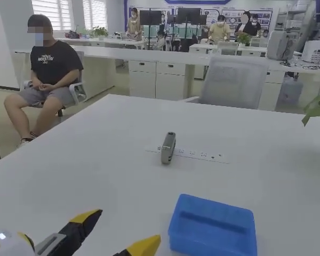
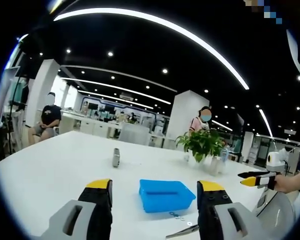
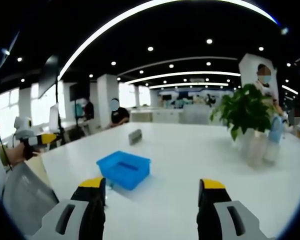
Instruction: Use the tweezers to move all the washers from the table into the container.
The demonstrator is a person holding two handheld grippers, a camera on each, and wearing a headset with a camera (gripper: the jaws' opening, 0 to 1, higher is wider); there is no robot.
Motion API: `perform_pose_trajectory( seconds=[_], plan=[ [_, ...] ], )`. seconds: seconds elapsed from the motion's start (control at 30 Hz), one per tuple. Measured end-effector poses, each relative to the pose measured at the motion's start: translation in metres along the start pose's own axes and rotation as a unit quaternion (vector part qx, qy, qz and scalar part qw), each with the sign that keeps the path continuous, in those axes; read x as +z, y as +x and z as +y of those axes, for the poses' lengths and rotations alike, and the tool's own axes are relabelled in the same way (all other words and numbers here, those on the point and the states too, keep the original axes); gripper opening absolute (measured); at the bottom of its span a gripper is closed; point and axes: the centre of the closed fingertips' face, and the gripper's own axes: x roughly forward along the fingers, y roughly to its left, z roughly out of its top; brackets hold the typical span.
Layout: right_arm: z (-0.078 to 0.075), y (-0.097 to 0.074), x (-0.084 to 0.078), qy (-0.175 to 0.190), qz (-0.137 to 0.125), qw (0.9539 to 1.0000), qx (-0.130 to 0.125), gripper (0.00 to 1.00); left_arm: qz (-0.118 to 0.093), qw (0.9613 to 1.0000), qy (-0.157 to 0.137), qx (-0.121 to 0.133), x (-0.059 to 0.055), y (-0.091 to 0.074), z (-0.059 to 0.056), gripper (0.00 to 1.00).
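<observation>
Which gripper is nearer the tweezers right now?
Left. The tweezers lie on the table just ahead of the left gripper, beside its jaw. The right gripper hangs well off to the side, past the blue container.

White table (image 1: 96, 160), flat top. A blue container (image 1: 212, 226), shallow and open, sits on it near the front edge. Beyond the container a white power strip (image 1: 194, 154) lies flat, with a small grey device (image 1: 168, 148) at its left end. In the left gripper view, several small washers (image 2: 176, 215) lie on the tabletop just in front of the container, with tweezers (image 2: 182, 231) near them. A potted plant (image 2: 202, 145) stands farther back.
</observation>
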Motion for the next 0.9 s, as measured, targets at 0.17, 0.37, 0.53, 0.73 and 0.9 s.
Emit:
perform_pose_trajectory(
  seconds=[0.17, 0.37, 0.53, 0.73, 0.9],
  plan=[
    [-0.0011, -0.0002, -0.0001, 0.000, 0.000, 1.0000, -0.002, 0.74, 0.003, 1.0000, -0.002, -0.003, -0.0011, 0.0003, -0.0013, 0.67],
    [-0.0024, -0.0006, -0.0007, 0.000, 0.002, 1.0000, -0.005, 0.74, 0.009, 0.9999, 0.000, -0.011, -0.0033, 0.0015, -0.0045, 0.65],
    [-0.0033, -0.0008, -0.0020, -0.001, 0.004, 1.0000, -0.008, 0.74, 0.015, 0.9997, 0.005, -0.016, -0.0054, 0.0026, -0.0063, 0.64],
    [-0.0014, -0.0002, -0.0034, -0.007, 0.008, 0.9999, -0.001, 0.74, 0.014, 0.9998, 0.008, -0.012, -0.0051, 0.0022, -0.0049, 0.64],
    [-0.0016, 0.0007, -0.0055, -0.004, 0.014, 0.9999, 0.000, 0.74, 0.017, 0.9998, 0.003, -0.009, -0.0059, 0.0021, -0.0029, 0.64]
  ],
)
